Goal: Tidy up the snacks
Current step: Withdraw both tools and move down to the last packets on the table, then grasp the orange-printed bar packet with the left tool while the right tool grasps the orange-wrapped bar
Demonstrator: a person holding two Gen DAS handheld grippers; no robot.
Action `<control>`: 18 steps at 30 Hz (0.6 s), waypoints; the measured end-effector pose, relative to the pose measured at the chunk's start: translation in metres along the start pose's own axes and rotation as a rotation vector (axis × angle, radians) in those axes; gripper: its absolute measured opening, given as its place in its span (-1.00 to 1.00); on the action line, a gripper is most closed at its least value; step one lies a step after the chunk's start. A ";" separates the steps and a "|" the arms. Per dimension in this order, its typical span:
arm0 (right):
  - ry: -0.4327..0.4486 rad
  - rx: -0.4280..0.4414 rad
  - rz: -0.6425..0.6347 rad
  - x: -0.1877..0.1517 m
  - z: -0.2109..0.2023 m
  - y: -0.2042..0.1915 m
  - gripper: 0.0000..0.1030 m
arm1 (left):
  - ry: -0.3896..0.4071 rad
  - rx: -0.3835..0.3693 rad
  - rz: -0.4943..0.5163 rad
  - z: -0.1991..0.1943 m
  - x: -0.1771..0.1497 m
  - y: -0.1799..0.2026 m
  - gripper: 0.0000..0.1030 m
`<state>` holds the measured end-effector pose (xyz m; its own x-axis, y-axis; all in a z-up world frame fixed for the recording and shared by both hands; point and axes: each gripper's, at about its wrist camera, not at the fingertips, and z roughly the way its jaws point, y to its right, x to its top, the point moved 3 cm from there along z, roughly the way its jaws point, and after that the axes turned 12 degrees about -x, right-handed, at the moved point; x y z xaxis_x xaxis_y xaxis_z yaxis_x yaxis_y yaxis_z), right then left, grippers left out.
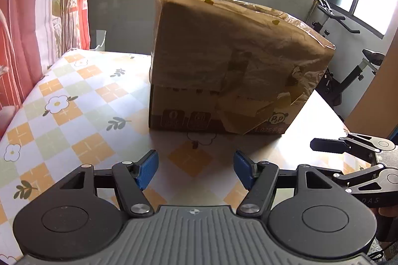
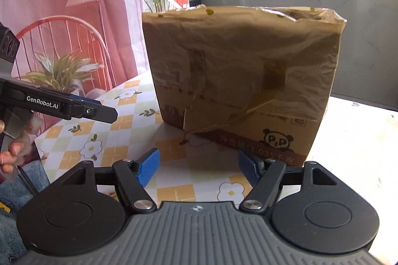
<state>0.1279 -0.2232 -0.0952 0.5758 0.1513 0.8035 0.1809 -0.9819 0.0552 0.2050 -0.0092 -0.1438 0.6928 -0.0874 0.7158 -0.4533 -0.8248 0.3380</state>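
A tall brown cardboard box (image 1: 231, 60) wrapped in tape, with a panda logo near its base, stands on the table; it also shows in the right wrist view (image 2: 243, 70). Its top is out of sight and no snacks show. My left gripper (image 1: 196, 169) is open and empty, a little short of the box's near face. My right gripper (image 2: 199, 166) is open and empty, also just short of the box. Each gripper shows from the side in the other's view: the right one (image 1: 353, 158) and the left one (image 2: 82, 109).
The table has a checked cloth with flowers (image 1: 64, 103). A red curtain (image 1: 17, 23) and plants (image 2: 59, 70) stand at the left. An exercise bike (image 1: 348, 80) stands at the right behind the table. A grey wall and windows are behind.
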 end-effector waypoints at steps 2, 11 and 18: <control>-0.045 0.020 -0.006 -0.012 0.004 -0.004 0.40 | -0.027 -0.009 -0.020 0.004 -0.011 -0.002 0.34; -0.186 0.104 -0.049 -0.043 0.011 -0.026 0.40 | -0.110 -0.036 -0.042 0.013 -0.041 0.006 0.34; -0.285 0.118 -0.104 -0.060 0.021 -0.039 0.43 | -0.168 -0.076 -0.107 0.025 -0.057 0.005 0.34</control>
<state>0.1030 -0.1921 -0.1583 0.7463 0.2926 0.5978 0.3324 -0.9420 0.0461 0.1772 -0.0220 -0.1978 0.8200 -0.0992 0.5637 -0.4092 -0.7902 0.4562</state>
